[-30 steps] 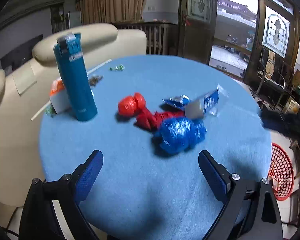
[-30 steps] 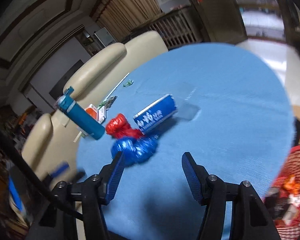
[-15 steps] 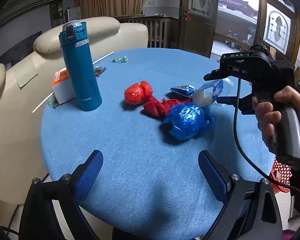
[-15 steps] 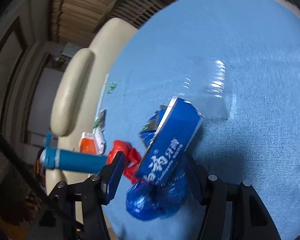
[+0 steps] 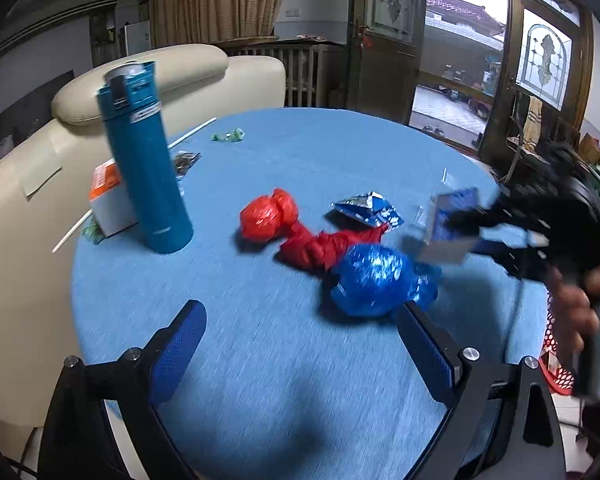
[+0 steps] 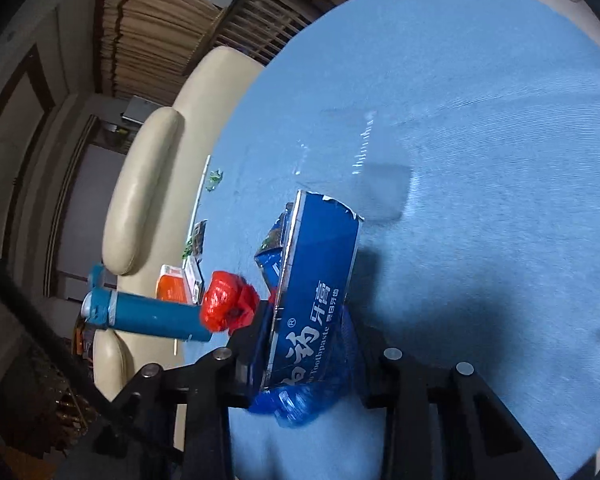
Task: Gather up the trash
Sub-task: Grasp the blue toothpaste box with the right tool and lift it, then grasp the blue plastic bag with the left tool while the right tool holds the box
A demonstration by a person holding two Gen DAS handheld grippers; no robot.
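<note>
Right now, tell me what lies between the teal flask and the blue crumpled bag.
In the left wrist view, between the teal flask and the blue crumpled bag lies a red plastic bag.

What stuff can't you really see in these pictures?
- Right claw, left wrist view: smeared by motion blur, so its grip on the toothpaste box is unclear there.
- Red basket, left wrist view: mostly hidden behind the hand.
- Green scraps, left wrist view: too small to identify.

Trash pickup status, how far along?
Early. Done: nothing visibly binned yet. In hand: the right gripper is closing on the toothpaste box. Left gripper is open and empty. Left on the table: blue bag, red bags, foil wrapper.
</note>
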